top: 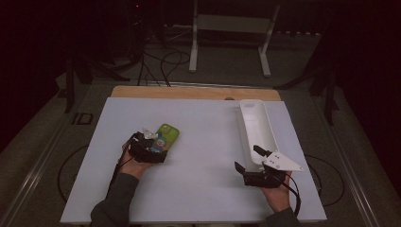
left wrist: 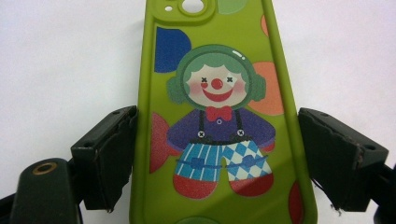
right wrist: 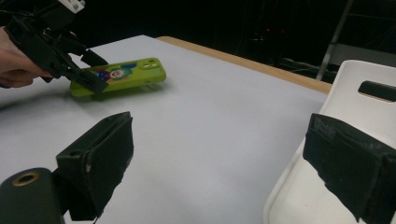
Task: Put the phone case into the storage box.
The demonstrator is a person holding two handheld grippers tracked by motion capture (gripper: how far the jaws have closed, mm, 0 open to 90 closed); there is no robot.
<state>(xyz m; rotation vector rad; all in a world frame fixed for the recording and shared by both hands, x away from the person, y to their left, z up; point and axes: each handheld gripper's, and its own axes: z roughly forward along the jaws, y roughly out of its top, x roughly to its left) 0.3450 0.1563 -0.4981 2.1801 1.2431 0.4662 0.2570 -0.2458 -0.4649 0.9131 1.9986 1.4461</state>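
A lime-green phone case (top: 168,134) printed with a clown lies left of centre on the white tabletop (top: 198,156). My left gripper (top: 149,147) grips its near end. In the left gripper view both black jaws press against the long sides of the phone case (left wrist: 215,93), with the left gripper (left wrist: 217,128) shut on it. The right gripper view shows that left gripper (right wrist: 95,72) and the phone case (right wrist: 135,72) farther off. My right gripper (top: 247,157) is open at the near end of a long white tray (top: 255,123). Its jaws straddle the rim of the tray (right wrist: 348,79), right gripper (right wrist: 219,144).
The white board lies on a wooden table whose edge (top: 189,91) shows at the back. Beyond it are dark floor, cables and a white stand (top: 229,28). A wide stretch of bare board lies between the two hands.
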